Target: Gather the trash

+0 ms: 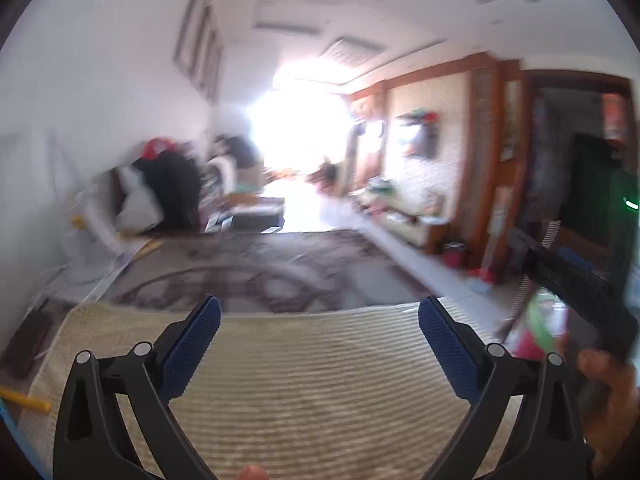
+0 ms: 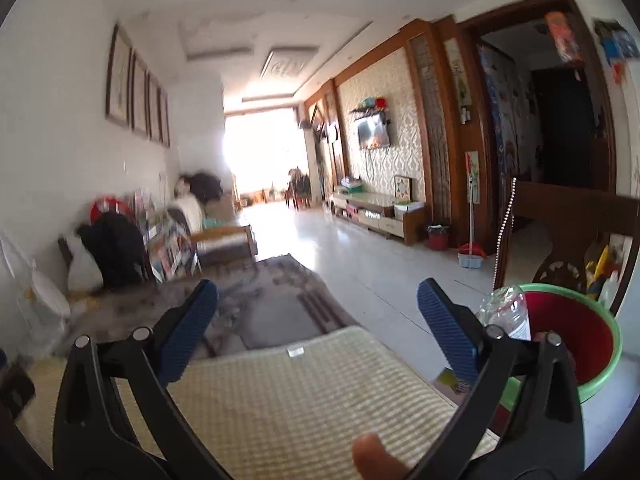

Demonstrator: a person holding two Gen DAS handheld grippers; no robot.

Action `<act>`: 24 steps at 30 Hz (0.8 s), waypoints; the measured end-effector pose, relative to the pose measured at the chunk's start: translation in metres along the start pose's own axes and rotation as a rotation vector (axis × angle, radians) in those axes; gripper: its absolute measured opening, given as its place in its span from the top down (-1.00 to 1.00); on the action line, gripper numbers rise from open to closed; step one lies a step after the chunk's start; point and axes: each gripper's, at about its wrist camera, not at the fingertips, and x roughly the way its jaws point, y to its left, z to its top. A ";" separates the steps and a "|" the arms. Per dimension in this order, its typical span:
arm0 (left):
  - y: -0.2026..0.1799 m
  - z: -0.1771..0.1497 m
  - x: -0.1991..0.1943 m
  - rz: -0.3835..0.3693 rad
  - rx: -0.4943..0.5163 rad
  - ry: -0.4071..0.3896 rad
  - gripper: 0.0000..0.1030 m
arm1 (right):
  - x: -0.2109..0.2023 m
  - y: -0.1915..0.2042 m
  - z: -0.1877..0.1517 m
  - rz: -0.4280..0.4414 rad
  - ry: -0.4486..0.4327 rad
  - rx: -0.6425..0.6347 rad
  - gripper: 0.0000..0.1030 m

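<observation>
My left gripper (image 1: 320, 304) stands wide open over a beige ribbed mat (image 1: 312, 380), with nothing between its blue pads (image 1: 192, 348). My right gripper (image 2: 318, 284) is open too and empty, above the same mat (image 2: 300, 408). A red bucket with a green rim (image 2: 576, 336) stands at the right, just beyond the right finger, and a crumpled clear plastic bottle (image 2: 506, 312) sticks up in it. A small white scrap (image 2: 297, 351) lies at the mat's far edge. A yellow-green wrapper (image 2: 450, 380) lies on the floor beside the mat. In the blurred left wrist view the bucket (image 1: 538, 332) shows at the right.
A dark patterned rug (image 2: 272, 296) lies beyond the mat, then pale floor tiles (image 2: 360, 248). A sofa piled with clothes and bags (image 2: 132, 240) lines the left wall. A TV cabinet (image 2: 380, 212), a small red bin (image 2: 438, 236) and a wooden chair (image 2: 568, 240) are on the right.
</observation>
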 end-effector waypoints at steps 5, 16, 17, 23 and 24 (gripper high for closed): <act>0.010 0.003 0.004 0.153 -0.058 0.020 -0.85 | 0.003 0.016 -0.014 0.009 0.029 -0.031 -0.91; 0.037 -0.012 -0.002 0.007 -0.199 0.011 -0.85 | 0.010 0.017 -0.023 -0.011 0.093 -0.062 -0.91; 0.037 -0.013 0.000 0.011 -0.196 0.017 -0.85 | 0.011 0.016 -0.023 -0.012 0.097 -0.056 -0.91; 0.031 -0.018 0.010 0.029 -0.136 0.047 -0.85 | 0.012 0.017 -0.025 -0.022 0.105 -0.058 -0.91; 0.030 -0.018 0.010 0.029 -0.132 0.046 -0.85 | 0.013 0.018 -0.024 -0.022 0.104 -0.061 -0.91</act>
